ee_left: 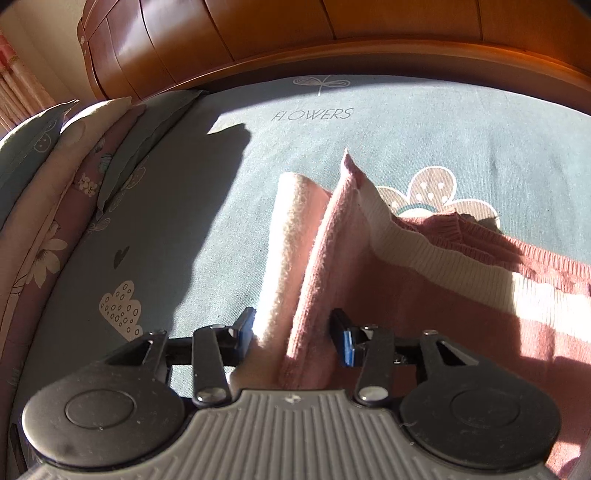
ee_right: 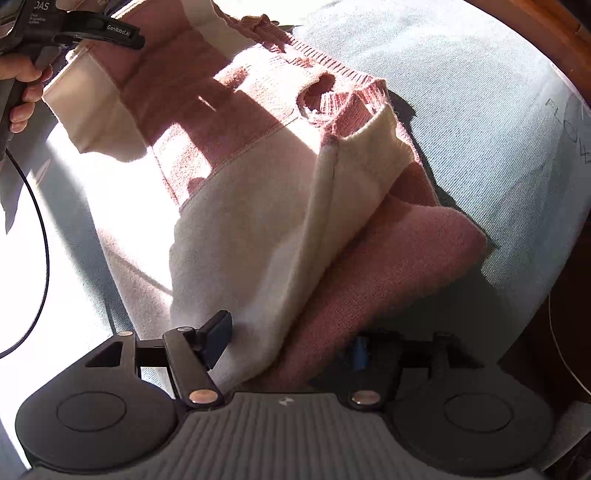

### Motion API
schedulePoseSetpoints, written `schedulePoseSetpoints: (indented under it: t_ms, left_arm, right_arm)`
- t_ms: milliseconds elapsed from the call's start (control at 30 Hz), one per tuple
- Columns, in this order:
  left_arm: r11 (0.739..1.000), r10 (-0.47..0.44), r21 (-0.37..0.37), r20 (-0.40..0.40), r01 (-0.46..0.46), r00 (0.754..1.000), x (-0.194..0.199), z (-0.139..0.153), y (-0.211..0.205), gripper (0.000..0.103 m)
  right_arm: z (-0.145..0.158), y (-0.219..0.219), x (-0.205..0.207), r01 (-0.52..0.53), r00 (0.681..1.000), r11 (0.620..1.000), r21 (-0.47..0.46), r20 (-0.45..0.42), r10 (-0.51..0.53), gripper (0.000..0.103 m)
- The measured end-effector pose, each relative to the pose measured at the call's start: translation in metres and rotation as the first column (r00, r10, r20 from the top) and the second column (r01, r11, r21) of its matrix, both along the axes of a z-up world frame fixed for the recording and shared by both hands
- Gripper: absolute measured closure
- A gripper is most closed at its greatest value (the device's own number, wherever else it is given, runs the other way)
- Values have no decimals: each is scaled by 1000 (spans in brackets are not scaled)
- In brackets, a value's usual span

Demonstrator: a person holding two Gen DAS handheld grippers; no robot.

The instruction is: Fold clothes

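A pink and cream knitted sweater (ee_left: pixel 424 295) lies on the blue-grey bed sheet (ee_left: pixel 221 221), half in sun and half in shadow. In the left wrist view a raised cream and pink fold of it stands between the jaws of my left gripper (ee_left: pixel 294 336). The jaws are apart and the pads do not press on the fold. In the right wrist view the sweater (ee_right: pixel 258 221) fills the middle. A cream and pink folded edge lies between the wide-apart jaws of my right gripper (ee_right: pixel 288 345), and the pink cloth partly hides the right fingertip. A hand (ee_right: pixel 26 88) holds the other gripper's handle at top left.
Stacked pillows (ee_left: pixel 55 203) line the left side of the bed. A wooden headboard (ee_left: pixel 258 33) runs along the far edge. The sheet (ee_right: pixel 480 110) is printed with flowers, clouds and the word FLOWERS. A black cable (ee_right: pixel 44 240) hangs at the left of the right wrist view.
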State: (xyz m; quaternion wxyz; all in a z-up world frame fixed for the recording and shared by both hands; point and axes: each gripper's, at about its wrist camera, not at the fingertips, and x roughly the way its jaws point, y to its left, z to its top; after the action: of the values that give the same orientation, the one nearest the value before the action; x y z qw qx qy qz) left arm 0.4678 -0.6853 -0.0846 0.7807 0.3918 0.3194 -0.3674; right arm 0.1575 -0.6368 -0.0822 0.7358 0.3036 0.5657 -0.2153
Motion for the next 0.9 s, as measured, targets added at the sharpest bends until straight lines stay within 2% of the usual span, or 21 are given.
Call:
schedulePoseSetpoints:
  t_ms: [200,300,367,433,500,600,733,900]
  left_arm:
    - [993,117,-24,39,-117,992,20,10,14,55]
    - [989,141,-53,47,-139,989,19,19,28,55]
    - [990,117,-89,33,-114,993,8,27,40,55]
    - [990,82,-117,5,-81,997,-9,31,49,48]
    - [989,40,-138,-29,-44,999,-27,34,59,46]
    - [990,-39,-137,-89,27,995,-65,30,69,46]
    - [989,-128,-98,-151,114,980,-115,25,78,46]
    - [980,-195,-81,-204,182,959,-158,24,92,46]
  right_arm:
    - [1,0,-15,19,1000,1000,-16,-16,-19,30]
    - [2,-1,-25,29,999,999,-22,-18,-29,29]
    - [5,-3,-34,35,999,999,-15,-4,-36,28]
    - [6,-6,-44,45,999,999,-5,7,-45,27]
    - [7,-7,-54,53,999,999,4,12,-53,26]
    - [10,-11,-67,60,998,998,7,17,-60,26]
    - [10,-20,-79,64,998,998,23,27,-64,26]
    - [18,-27,-86,89,994,996,25,56,-90,26]
